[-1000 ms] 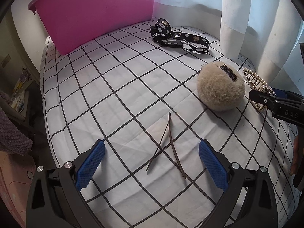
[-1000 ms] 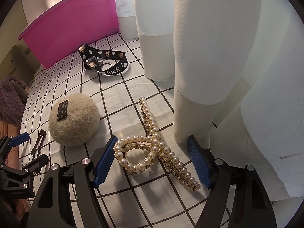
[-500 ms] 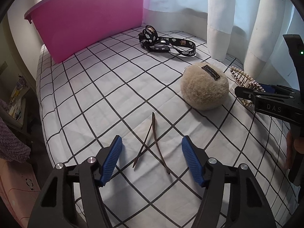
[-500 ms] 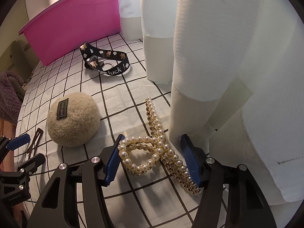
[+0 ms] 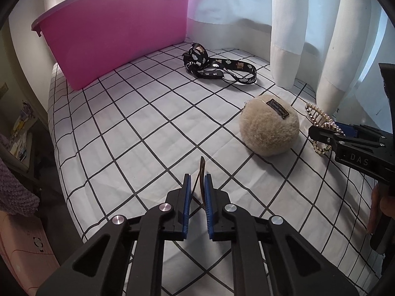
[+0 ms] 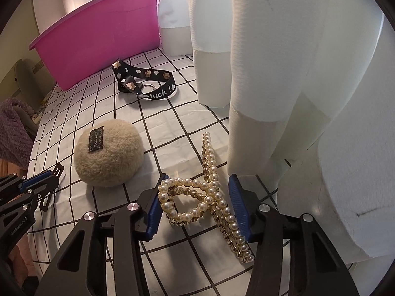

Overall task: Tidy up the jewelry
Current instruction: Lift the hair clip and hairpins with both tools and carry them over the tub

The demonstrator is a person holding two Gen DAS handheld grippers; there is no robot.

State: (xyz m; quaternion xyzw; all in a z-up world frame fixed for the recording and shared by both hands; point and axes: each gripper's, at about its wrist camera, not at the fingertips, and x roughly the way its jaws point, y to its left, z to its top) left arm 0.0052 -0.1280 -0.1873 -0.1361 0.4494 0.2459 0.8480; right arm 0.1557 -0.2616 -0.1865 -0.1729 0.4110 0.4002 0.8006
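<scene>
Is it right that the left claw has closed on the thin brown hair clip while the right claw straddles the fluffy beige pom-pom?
Not quite. The left claw has closed on the thin brown hair clip, but the right claw straddles the gold pearl-studded hair claw clip, as the right wrist view shows. The fluffy beige pom-pom sits apart, untouched.

A white checked bed carries a fluffy pouch. Beyond the pouch lie a pink tub and black strap; beside it, a pearl clip and hairpin.
</scene>
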